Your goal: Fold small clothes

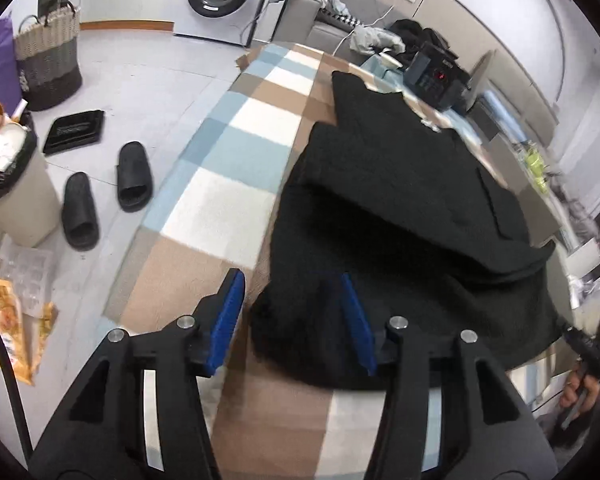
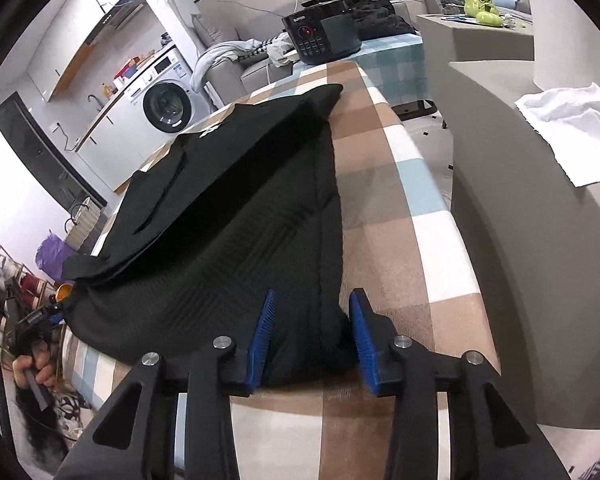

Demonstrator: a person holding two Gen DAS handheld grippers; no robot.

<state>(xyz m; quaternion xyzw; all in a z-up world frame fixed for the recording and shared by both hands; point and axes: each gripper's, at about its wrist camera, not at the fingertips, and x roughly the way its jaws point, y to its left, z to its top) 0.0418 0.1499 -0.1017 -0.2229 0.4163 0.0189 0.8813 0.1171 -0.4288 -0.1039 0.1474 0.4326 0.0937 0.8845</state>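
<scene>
Black garment [image 1: 400,208] spread on the checked worktop [image 1: 228,148]; left gripper [image 1: 292,316] and right gripper [image 2: 314,336] each parted astride a near garment corner, pads clear of cloth.

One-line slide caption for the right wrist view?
Right gripper open astride the near corner of a black knit garment lying partly folded on a checked brown, blue and white cloth.

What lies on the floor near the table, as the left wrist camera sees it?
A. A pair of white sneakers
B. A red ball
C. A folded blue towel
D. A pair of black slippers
D: two black slippers lie side by side on the pale floor, to the left of the checked table cover that bears the black garment.
</scene>
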